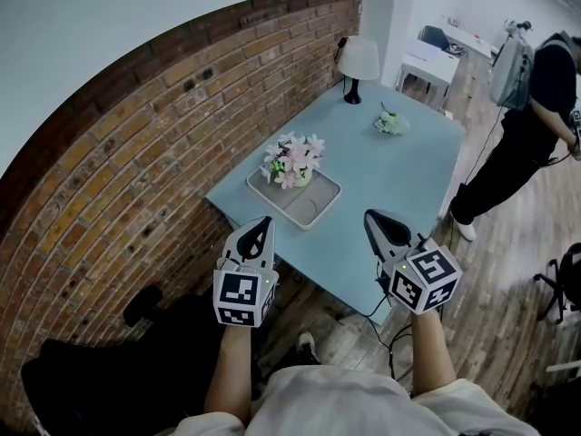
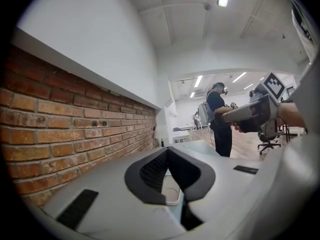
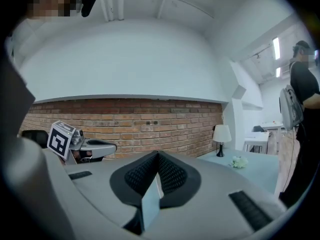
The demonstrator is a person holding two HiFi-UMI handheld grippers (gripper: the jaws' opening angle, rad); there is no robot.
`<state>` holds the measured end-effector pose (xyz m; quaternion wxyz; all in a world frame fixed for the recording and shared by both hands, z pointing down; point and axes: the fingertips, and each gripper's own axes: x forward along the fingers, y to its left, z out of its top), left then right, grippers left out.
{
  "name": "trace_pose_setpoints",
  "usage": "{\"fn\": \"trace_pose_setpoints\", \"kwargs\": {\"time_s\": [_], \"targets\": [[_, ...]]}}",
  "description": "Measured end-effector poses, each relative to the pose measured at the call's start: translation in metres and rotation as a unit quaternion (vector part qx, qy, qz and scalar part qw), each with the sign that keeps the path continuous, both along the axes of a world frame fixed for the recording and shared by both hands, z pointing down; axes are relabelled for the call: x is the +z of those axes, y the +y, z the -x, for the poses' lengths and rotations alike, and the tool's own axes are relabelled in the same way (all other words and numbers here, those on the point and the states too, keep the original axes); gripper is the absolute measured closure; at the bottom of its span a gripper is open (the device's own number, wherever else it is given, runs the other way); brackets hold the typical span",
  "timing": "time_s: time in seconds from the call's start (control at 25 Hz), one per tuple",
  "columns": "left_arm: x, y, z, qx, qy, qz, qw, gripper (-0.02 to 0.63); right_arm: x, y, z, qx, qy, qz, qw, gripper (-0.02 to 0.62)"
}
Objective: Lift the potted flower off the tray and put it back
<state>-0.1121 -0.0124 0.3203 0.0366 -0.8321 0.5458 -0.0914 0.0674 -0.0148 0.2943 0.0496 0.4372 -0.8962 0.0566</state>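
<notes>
Both claws were empty. My left gripper point(image 1: 261, 225) had its jaws pressed together with nothing between them, and so did my right gripper point(image 1: 374, 218). I held both by the near edge of the light blue rectangular tabletop point(image 1: 399, 180), pointed toward it, apart from each other and touching nothing. The pink-and-white potted flower point(image 1: 292, 160) stood in the shallow white rounded-square tray point(image 1: 318, 209), at the tray's wall-side end. The tray sat at the tabletop's near corner beside the red brick wall point(image 1: 136, 153). A white-shaded table lamp on a black base point(image 1: 356, 62) stood at the far wall-side corner. A loose white flower bunch point(image 1: 390, 123) lay near the far edge. A person in black point(image 1: 536, 125) stood off the far right corner.
</notes>
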Motion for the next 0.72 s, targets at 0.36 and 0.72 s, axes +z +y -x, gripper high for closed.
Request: {"fn": "trace_pose_setpoints", "kwargs": {"time_s": [0.36,0.72], "targets": [[0.010,-0.022,0.009,0.009,-0.002,0.013,0.9999,0.597,0.014,-0.022,-0.002,0.035,-0.005,0.016,0.999,0.577],[0.006,-0.023,-0.004,0.010,-0.008,0.014,0.9998,0.597,0.018,-0.027,0.002,0.004,0.021,0.020,1.000,0.577]]}}
